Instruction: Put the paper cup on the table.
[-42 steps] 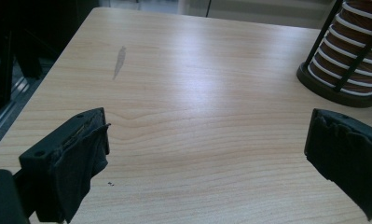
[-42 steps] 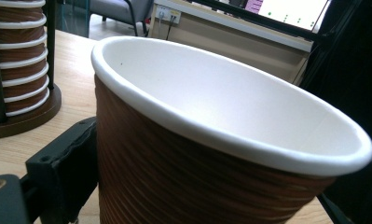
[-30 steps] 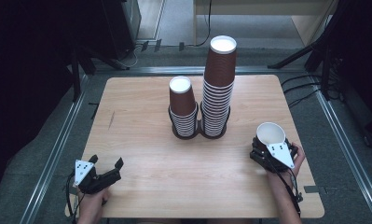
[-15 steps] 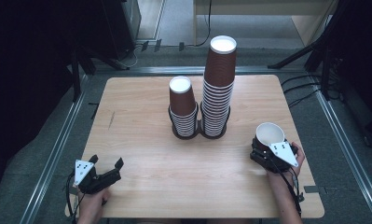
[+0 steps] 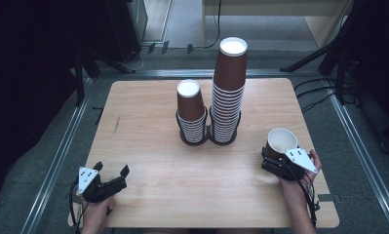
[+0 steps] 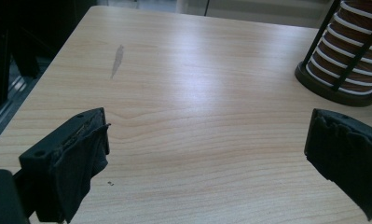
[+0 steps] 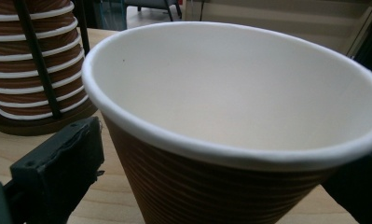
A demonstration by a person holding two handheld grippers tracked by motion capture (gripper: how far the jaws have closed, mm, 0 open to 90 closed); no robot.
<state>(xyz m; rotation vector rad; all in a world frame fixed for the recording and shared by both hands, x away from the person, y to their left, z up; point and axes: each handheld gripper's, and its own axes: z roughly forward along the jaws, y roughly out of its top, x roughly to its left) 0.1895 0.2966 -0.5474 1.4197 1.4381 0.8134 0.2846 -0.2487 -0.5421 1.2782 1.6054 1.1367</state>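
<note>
A brown paper cup (image 5: 281, 142) with a white inside stands mouth up at the table's right front, and its wide rim (image 7: 230, 93) looms large in the right gripper view. My right gripper (image 5: 276, 159) is shut on its lower part, one black jaw against each side. A short stack of brown cups (image 5: 191, 105) and a tall stack (image 5: 229, 83) sit in a black wire holder (image 5: 209, 140) at the table's middle. At the left front corner my left gripper (image 5: 112, 168) stands open just above bare wood, with nothing between its fingers (image 6: 81, 154).
The wooden table (image 5: 148, 112) has a small grey mark (image 6: 117, 58) left of centre. The holder with its ringed cups shows at the far right (image 6: 347, 65) of the left gripper view and at the left (image 7: 30, 60) of the right gripper view. Dark equipment and cables surround the table.
The right gripper with the cup has shifted very slightly toward the table's right front. The left gripper has stayed where it was.
</note>
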